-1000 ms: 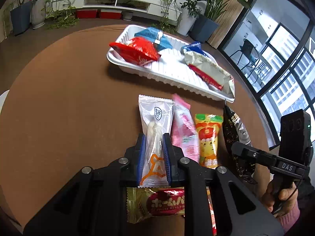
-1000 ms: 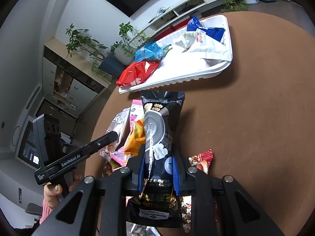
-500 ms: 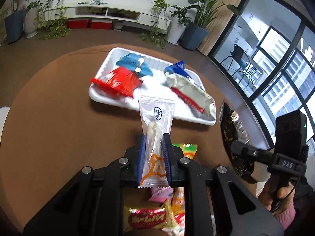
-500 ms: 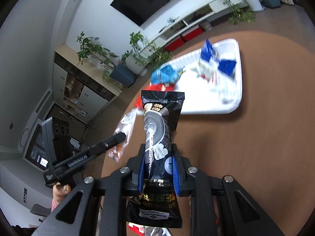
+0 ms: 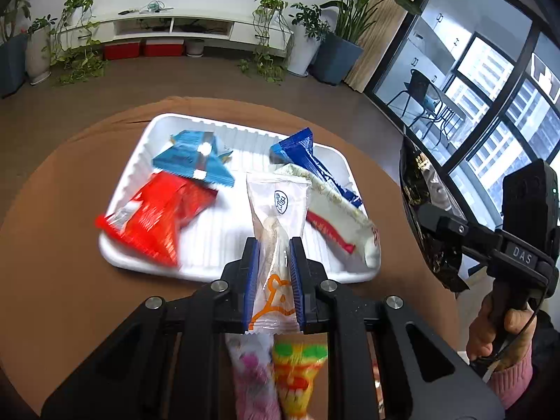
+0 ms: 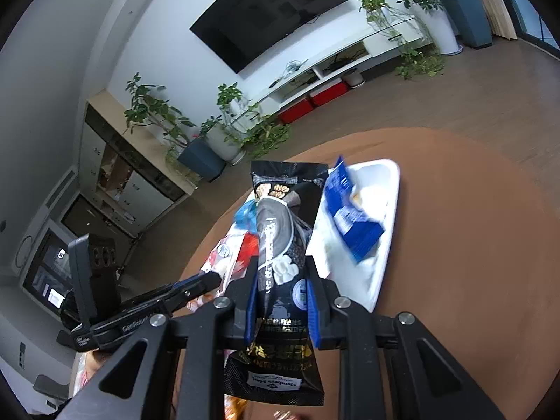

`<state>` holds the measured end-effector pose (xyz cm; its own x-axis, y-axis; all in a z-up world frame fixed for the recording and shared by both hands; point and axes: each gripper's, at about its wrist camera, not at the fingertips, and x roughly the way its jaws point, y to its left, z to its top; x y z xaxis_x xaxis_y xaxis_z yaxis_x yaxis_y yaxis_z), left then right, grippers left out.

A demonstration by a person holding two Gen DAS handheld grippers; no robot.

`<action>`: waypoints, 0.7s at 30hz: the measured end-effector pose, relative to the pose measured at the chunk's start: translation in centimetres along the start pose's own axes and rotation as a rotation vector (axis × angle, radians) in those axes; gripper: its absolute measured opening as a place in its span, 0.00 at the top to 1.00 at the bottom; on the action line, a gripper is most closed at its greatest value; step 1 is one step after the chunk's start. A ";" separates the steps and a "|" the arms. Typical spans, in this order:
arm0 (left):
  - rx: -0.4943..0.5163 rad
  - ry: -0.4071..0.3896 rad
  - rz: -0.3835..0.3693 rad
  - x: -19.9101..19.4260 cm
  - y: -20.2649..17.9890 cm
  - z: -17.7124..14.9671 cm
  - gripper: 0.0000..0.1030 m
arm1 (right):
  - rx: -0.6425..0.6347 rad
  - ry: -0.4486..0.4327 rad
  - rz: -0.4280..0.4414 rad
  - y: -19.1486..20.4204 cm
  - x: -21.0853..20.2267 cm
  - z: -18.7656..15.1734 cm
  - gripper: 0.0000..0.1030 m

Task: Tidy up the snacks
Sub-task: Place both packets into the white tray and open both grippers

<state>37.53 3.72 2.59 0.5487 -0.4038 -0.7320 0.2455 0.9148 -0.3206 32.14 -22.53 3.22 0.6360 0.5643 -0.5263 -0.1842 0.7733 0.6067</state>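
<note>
4 snack packets (image 5: 157, 217) in the tray (image 5: 217, 245) on the table (image 5: 52, 280), 2 packets (image 5: 280, 378) before it.

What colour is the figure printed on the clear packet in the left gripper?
Orange, on the clear packet held by the left gripper; best seen in the left wrist view.

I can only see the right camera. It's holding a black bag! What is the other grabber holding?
Observer: The left gripper is shut on a clear packet with an orange drawing.
Child: Is it over the tray?
Observer: Yes, its top sits over the white tray, between a red packet and a white packet.
Child: Any snacks left on the table?
Observer: Two show below the left gripper: a pink packet and a yellow packet.
</note>
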 end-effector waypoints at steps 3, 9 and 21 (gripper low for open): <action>0.005 0.011 0.001 1.6 -0.3 0.9 0.84 | -0.004 0.004 -0.023 -0.9 0.7 1.3 0.76; 0.008 0.033 0.021 4.8 -0.3 2.0 0.84 | -0.022 0.021 -0.071 -2.6 2.8 3.1 0.76; 0.091 0.030 0.094 7.9 -1.1 1.9 0.83 | -0.011 0.050 -0.140 -4.6 6.7 4.9 0.76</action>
<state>43.10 -0.47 -1.70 0.5486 -0.3147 -0.7746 0.2665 0.9440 -0.1947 40.94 -23.76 -0.18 0.6179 0.4645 -0.6344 -0.1048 0.8483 0.5190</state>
